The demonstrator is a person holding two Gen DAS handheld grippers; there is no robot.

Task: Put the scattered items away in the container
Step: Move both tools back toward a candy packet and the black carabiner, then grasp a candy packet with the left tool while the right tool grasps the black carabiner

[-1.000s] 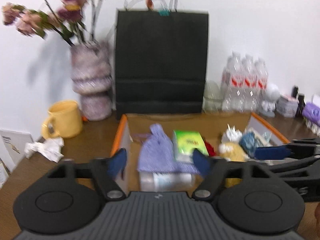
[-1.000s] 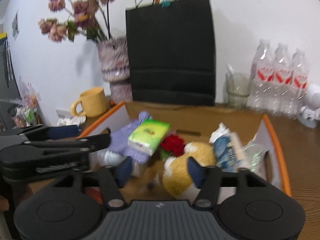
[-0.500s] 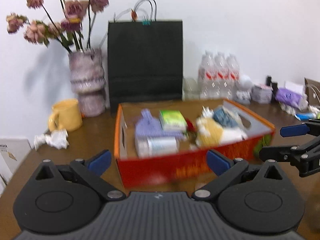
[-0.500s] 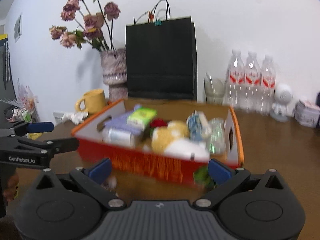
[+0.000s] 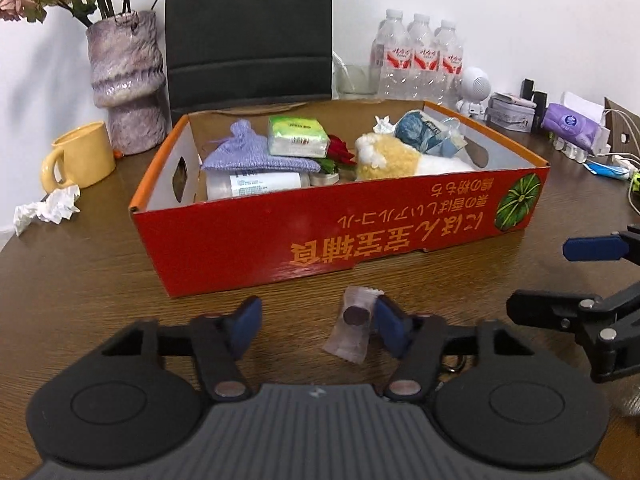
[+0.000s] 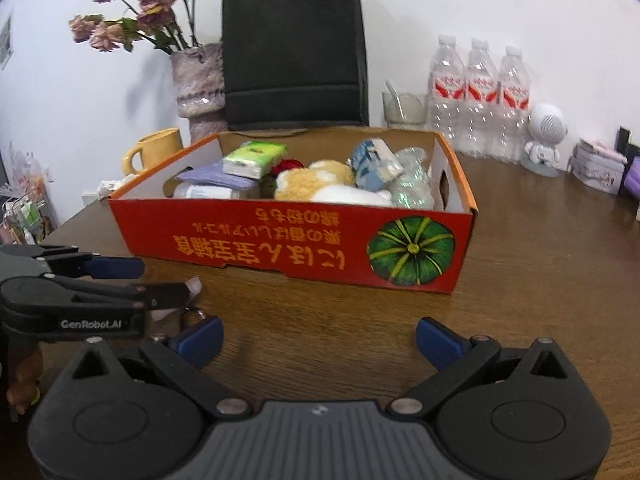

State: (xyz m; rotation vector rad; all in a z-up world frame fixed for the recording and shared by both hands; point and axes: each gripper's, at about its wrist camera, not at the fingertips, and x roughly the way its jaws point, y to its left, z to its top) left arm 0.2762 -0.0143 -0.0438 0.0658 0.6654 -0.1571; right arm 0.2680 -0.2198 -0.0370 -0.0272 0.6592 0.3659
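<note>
The left tool (image 5: 316,322) is held low over the brown wooden bench (image 5: 80,280), its blue-padded fingers spread wide. A small clear-wrapped packet with a dark round disc inside (image 5: 354,328) is seen lying on the bench between those fingers, just beside the right-hand pad (image 5: 390,326); whether pad and wrapper touch cannot be told. Nothing is being pinched.

The right tool (image 6: 318,342) is likewise spread wide, with only bare bench between its pads. In its view the left tool (image 6: 120,280) is seen at the left edge, and a corner of the wrapper (image 6: 194,285) shows past its tip.

Just beyond the packet stands the red cardboard box with an orange rim and a green pumpkin printed on its front (image 5: 340,236). Inside it are seen a lilac knitted pouch (image 5: 256,152), a green tissue pack (image 5: 298,136) resting on the pouch, a white-labelled bottle lying on its side (image 5: 260,184), a red artificial rose (image 5: 340,152), a yellow-and-white plush toy (image 5: 392,158) and a blue crumpled packet (image 5: 424,132).

Behind the box a black paper bag (image 6: 294,48) is stood against the wall, with a mottled purple vase of dried flowers (image 5: 128,80) to its left and 3 clear water bottles (image 6: 480,92) to its right. A yellow mug (image 5: 82,156) and a crumpled white tissue (image 5: 50,210) are seen left of the box.
</note>
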